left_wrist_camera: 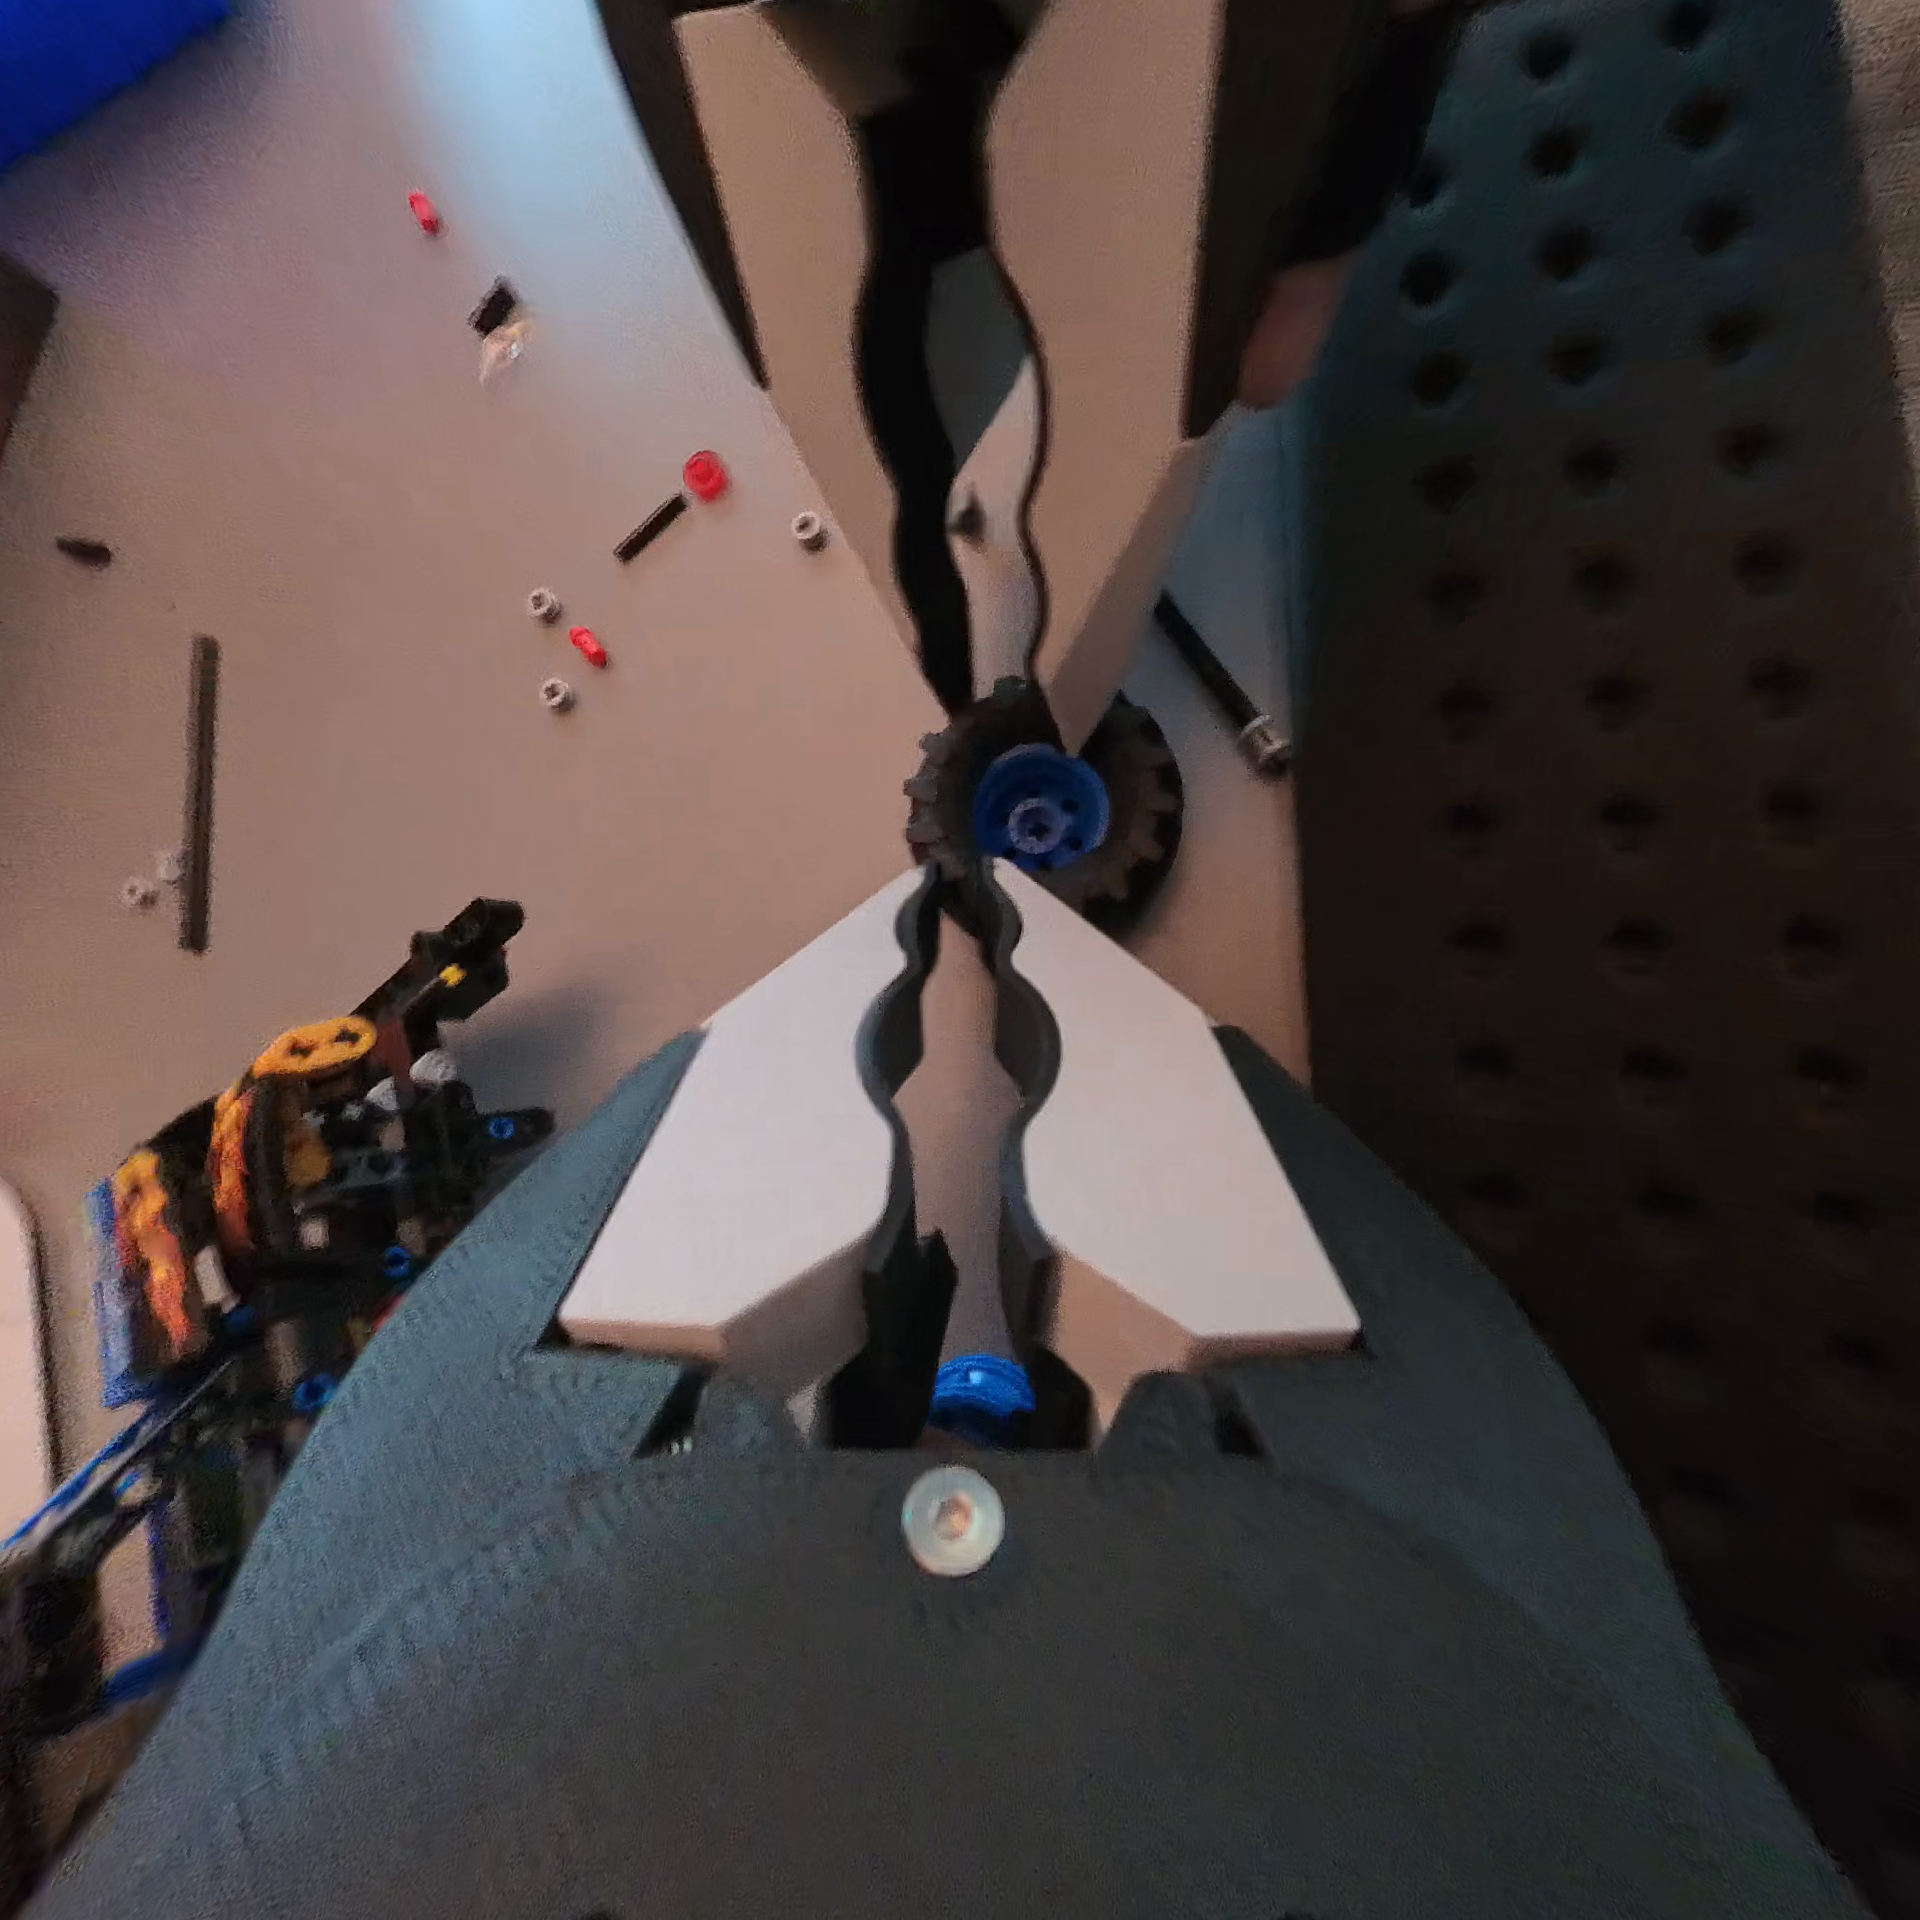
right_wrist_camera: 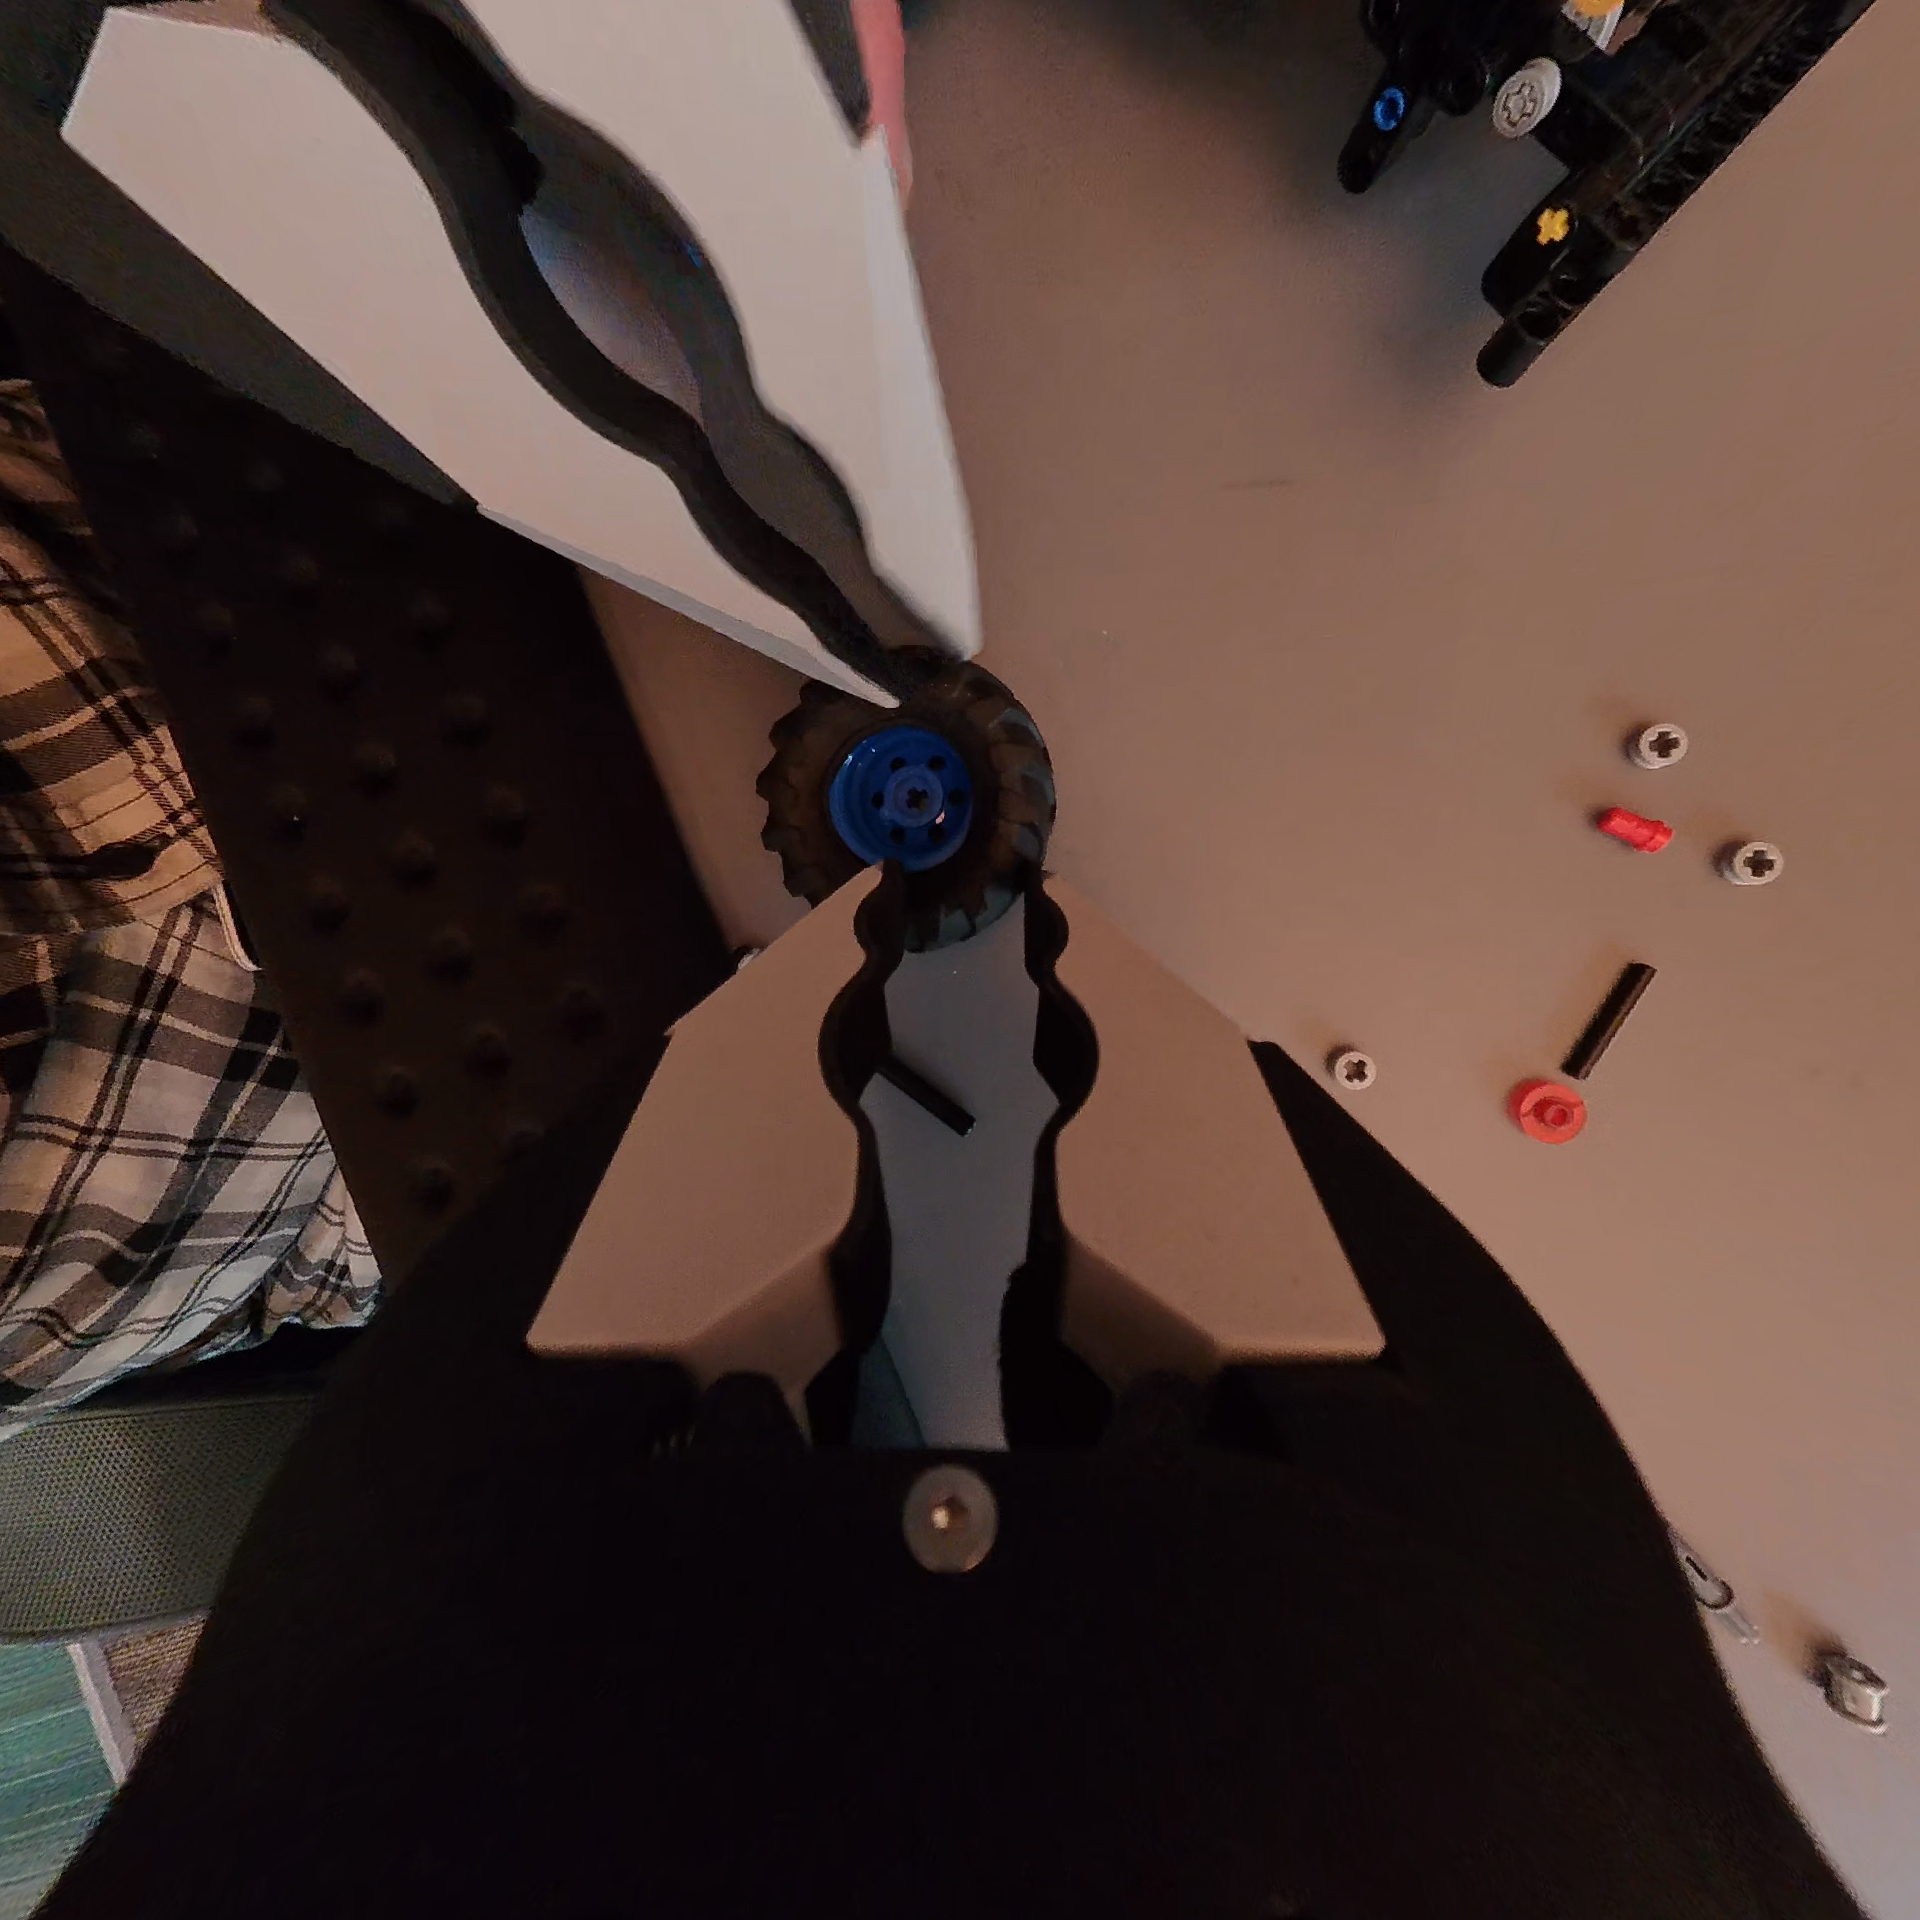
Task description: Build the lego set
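Observation:
A small wheel with a black tyre and blue hub (left_wrist_camera: 1039, 816) hangs above the table between both grippers. My left gripper (left_wrist_camera: 961, 883) pinches the tyre's near edge with its fingertips almost together. My right gripper (left_wrist_camera: 1013, 696) comes in from the opposite side. In the right wrist view, the right gripper (right_wrist_camera: 961, 894) is shut across the tyre of the wheel (right_wrist_camera: 902, 798), and the left gripper (right_wrist_camera: 920, 675) grips its far edge. The partly built black, orange and blue model (left_wrist_camera: 312, 1174) lies at the lower left and also shows in the right wrist view (right_wrist_camera: 1621, 135).
Loose parts lie on the pale table (left_wrist_camera: 416, 727): red pieces (right_wrist_camera: 1546, 1112), grey bushes (right_wrist_camera: 1751, 862), short black axles (right_wrist_camera: 1605, 1023) and a long black axle (left_wrist_camera: 200, 790). A dark perforated surface (left_wrist_camera: 1610, 831) borders the table edge. Plaid cloth (right_wrist_camera: 125, 1039) shows at the left.

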A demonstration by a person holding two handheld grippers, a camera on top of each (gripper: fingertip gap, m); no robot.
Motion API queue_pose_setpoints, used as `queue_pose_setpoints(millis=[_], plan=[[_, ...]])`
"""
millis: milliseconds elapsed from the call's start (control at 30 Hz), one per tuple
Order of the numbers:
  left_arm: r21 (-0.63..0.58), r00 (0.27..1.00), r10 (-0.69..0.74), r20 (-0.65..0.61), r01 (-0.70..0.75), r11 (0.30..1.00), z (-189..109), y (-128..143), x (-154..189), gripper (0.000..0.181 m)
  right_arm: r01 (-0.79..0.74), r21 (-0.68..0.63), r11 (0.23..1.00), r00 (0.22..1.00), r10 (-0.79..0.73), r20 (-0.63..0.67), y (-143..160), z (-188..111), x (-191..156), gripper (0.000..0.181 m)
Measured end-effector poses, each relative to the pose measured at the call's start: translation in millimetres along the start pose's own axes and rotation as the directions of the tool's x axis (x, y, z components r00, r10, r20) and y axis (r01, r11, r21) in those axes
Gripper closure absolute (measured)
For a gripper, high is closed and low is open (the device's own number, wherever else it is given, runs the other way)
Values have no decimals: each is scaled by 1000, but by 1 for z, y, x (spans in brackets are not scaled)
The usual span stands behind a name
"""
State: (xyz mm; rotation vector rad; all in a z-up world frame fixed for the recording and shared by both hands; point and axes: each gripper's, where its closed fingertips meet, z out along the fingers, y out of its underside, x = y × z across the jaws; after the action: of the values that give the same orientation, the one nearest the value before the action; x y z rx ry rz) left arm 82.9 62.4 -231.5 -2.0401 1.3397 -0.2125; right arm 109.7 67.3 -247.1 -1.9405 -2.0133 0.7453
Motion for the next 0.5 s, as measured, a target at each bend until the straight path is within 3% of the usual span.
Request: queue_pose_setpoints(millis=[67, 300, 500], plan=[[-32, 997, -23, 68, 25, 999, -1, 0, -4, 165, -1, 3, 1000, 1000, 1, -4, 0, 0, 0, 159], [-63, 956, -293, -8, 292, 954, 8, 8, 3, 160, -15, 43, 999, 999, 16, -29, -1, -1, -1, 159], [-81, 949, -307, -69, 301, 950, 6, 13, 4, 163, -8, 66, 998, 1000, 10, -30, -1, 1, -2, 160]])
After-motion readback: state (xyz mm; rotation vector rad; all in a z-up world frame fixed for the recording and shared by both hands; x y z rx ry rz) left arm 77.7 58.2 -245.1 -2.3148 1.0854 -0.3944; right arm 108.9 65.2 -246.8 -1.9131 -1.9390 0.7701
